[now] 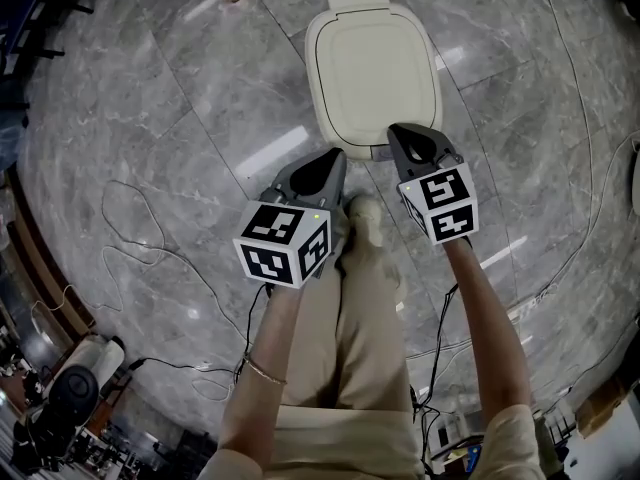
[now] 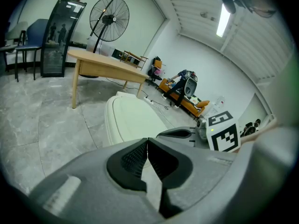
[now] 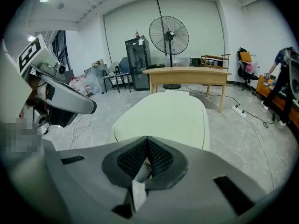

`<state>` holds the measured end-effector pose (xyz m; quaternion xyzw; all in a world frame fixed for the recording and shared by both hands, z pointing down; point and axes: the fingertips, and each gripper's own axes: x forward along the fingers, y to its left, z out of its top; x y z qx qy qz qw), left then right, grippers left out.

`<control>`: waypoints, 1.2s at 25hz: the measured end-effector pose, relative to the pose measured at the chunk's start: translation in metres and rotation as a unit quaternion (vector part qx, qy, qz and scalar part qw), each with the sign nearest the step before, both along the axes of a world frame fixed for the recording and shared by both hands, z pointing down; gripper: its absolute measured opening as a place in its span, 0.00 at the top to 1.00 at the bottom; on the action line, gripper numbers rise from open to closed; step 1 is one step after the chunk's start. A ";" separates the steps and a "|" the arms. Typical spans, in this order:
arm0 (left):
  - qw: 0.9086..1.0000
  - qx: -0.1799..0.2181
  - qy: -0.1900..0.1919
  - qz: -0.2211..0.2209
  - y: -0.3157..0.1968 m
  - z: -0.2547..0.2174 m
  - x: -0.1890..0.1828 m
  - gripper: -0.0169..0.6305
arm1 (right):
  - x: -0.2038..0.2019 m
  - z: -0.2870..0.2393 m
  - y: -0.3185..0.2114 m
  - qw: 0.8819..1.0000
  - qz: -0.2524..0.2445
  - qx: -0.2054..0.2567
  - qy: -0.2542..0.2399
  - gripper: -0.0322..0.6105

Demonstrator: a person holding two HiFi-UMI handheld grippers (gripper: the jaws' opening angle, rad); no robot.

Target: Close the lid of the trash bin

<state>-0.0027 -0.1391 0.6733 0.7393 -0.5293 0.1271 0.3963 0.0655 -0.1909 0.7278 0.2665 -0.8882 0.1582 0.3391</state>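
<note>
While the head view looks straight down on the trash bin, which stands on the grey floor just ahead of the person's shoe, it shows mostly the cream lid lying flat and shut; the bin's body is almost wholly hidden beneath it. From there the left gripper points at the floor just beside the bin's front left corner, and the right gripper overlaps the front rim. Whether that tip touches the rim cannot be told from above.

Only the two gripper views settle the jaws. In the left gripper view the ribbed black pads meet at their tips with nothing between them, clenched on air. In the right gripper view the pads are likewise pressed together and empty, and the lid fills the space right beyond them, its near edge cut off by the jaws.

These low views also show what the head view lacks: a wooden table behind the bin, a tall standing fan and a black cabinet. Thin cables on the floor show clearly only from above.
</note>
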 end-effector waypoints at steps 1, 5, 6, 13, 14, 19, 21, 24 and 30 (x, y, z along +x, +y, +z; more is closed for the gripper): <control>1.000 -0.001 0.001 -0.002 0.001 -0.001 -0.001 0.94 | 0.000 -0.002 0.000 1.000 0.005 -0.005 -0.006 0.94; 1.000 -0.002 0.006 -0.007 0.001 -0.013 -0.002 0.94 | 0.000 -0.025 -0.006 0.999 0.033 -0.013 -0.041 0.94; 1.000 -0.001 0.006 -0.006 0.001 -0.019 -0.002 0.94 | 0.000 -0.033 -0.006 0.999 0.034 -0.010 -0.042 0.94; 1.000 0.018 0.010 0.008 -0.003 -0.076 -0.006 0.94 | 0.002 -0.099 -0.005 0.997 0.052 -0.007 -0.057 0.94; 1.000 0.023 0.009 0.008 -0.004 -0.085 -0.008 0.94 | 0.003 -0.110 -0.004 0.996 0.056 -0.009 -0.064 0.94; 0.999 0.047 0.004 0.012 -0.010 -0.131 -0.015 0.94 | 0.005 -0.162 0.001 0.997 0.051 0.009 -0.066 0.94; 0.998 0.055 0.000 0.014 -0.013 -0.148 -0.017 0.94 | 0.006 -0.180 0.003 0.996 0.048 0.017 -0.067 0.94; 0.998 0.066 -0.004 0.017 -0.012 -0.175 -0.018 0.94 | 0.007 -0.209 0.007 0.996 0.051 0.023 -0.076 0.94; 0.996 0.089 -0.014 0.022 -0.010 -0.220 -0.024 0.94 | 0.005 -0.263 0.012 0.993 0.052 0.041 -0.097 0.94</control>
